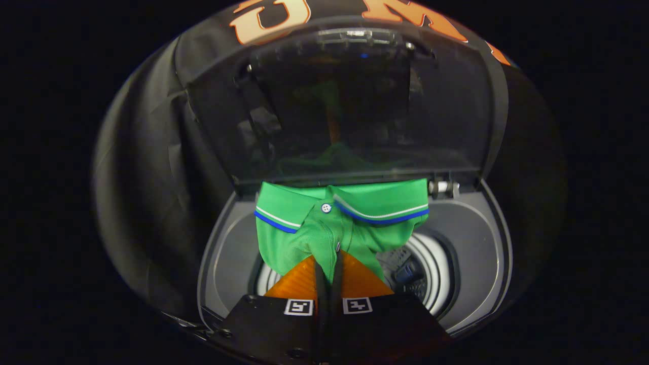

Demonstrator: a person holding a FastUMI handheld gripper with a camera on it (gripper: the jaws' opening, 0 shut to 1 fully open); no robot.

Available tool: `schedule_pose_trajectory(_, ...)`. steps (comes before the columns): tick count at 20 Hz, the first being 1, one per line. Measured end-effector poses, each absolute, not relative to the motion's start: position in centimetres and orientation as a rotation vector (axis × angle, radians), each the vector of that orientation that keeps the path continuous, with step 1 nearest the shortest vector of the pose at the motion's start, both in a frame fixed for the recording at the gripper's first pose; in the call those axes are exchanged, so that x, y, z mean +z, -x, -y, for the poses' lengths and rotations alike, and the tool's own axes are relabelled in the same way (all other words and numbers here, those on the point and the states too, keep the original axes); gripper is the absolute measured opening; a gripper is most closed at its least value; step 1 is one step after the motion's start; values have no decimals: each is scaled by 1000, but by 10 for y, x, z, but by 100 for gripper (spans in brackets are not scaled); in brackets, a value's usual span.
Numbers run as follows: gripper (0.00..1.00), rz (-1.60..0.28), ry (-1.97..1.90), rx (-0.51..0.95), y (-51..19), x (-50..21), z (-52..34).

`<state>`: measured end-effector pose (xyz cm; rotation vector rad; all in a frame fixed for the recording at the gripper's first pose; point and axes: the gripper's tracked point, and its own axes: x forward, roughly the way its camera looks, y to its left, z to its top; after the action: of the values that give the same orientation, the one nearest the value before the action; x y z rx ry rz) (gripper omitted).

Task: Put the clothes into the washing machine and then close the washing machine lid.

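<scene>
So the tongs (328,263) are clamped tight on a green shirt (324,228), both fingers (299,281) pinching a bunched fold of the fabric right along the button placket, with barely any gap left between them. The shirt hangs off the fingertips and spreads out just ahead of them, collar side far, and you can see the collar's white and blue stripes plus a white button (326,207) near the top of the placket.

All of this is sitting right over the washer (471,243), which is a top-loader with a grey top deck. The shirt is over the round opening, and its far edge reaches the back of the deck where the lid hinges. To the right of the shirt you get a peek down into the drum (431,274), pale ribbed ring around it and something dark at the bottom that I can't make out.

The lid (355,106) is up, standing open on the far side, dark and see-through-ish, with a faint green reflection of the shirt in it. A hinge pin (442,187) shows at its right lower corner.
</scene>
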<state>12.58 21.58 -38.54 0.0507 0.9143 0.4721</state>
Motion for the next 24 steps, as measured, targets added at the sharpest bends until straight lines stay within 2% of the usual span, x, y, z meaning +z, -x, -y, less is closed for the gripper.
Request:
schedule_pose_trajectory(5, 8, -1083, -94, 379, -112, -417, -212)
schedule_pose_trajectory(10, 8, -1129, -80, 351, -112, -421, -208)
schedule_pose_trajectory(13, 8, -1251, -59, 319, -97, -431, -204)
schedule_pose_trajectory(21, 8, -1263, -31, 309, -102, -440, -201)
schedule_pose_trajectory(23, 15, -1280, -41, 317, -98, -439, -202)
schedule_pose_trajectory(24, 36, -1288, -35, 320, -96, -440, -201)
